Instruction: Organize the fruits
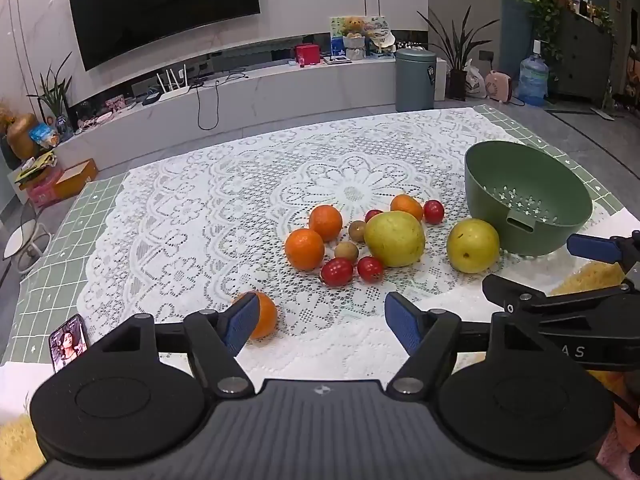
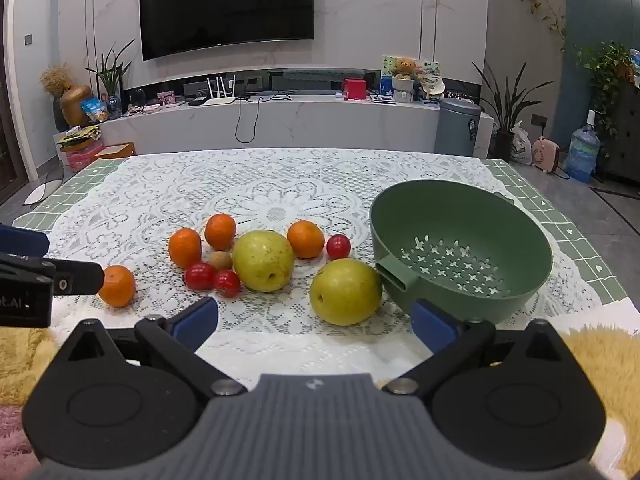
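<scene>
A living room with a wall-mounted television and a long white media shelf lies behind a table laid with a green checked cloth and a white lace cloth on top. In the left wrist view, the green colander bowl sits tilted at the right of the lace, near the far right table edge, and holds nothing. The fruits lie loose in a cluster mid-table: oranges, small red tomatoes, little brown fruits and a yellow-green pear. A second pear rests just beside the bowl's wall. One orange lies apart from the cluster, partly behind the left gripper's left pad. That gripper's jaws stand spread wide with only bare lace between them. A phone is at the near left edge. Open lace stretches left of the fruit and beyond it.

In the right wrist view the same empty bowl fills the right side, its perforated floor tipped toward the camera. The near pear touches its slotted handle. The right gripper hangs with jaws spread wide, nothing between the pads, the near pear just ahead of them. The lone orange sits at the left beside the other gripper's finger. Yellow fluffy fabric borders the table's near edge.
</scene>
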`<state>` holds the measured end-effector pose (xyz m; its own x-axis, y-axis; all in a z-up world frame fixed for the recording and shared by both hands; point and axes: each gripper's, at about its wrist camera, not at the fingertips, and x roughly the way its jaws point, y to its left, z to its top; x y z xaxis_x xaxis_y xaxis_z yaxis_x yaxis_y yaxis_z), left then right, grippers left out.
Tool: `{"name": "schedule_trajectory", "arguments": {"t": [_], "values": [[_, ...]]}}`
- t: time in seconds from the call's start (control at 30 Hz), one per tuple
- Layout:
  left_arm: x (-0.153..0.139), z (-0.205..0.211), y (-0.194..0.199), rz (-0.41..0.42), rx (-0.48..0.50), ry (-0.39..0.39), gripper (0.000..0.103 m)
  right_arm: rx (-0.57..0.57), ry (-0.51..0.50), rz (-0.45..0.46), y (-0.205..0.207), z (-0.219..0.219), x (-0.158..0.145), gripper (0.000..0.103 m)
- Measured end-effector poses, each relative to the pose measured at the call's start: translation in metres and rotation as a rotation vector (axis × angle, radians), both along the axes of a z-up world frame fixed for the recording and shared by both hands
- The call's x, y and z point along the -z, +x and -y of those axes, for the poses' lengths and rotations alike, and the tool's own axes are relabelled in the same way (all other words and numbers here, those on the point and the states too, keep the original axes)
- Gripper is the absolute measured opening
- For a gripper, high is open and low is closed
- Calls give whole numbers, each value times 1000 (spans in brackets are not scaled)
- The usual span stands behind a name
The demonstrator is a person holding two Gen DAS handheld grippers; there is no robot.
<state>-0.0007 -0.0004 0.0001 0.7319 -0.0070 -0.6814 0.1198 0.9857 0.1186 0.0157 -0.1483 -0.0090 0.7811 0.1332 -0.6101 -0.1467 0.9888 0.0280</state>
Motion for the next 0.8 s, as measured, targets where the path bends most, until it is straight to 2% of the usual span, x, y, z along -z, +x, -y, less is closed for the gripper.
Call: {"name": "schedule_trajectory", "arguments": {"t": [0.13, 0.8], "values": [[-2, -1, 1, -11, 11, -10, 79, 0, -5, 1, 0, 0, 0, 99], [0, 0, -3, -23, 4, -28, 78, 1, -3, -6, 0, 0, 0, 99]]}}
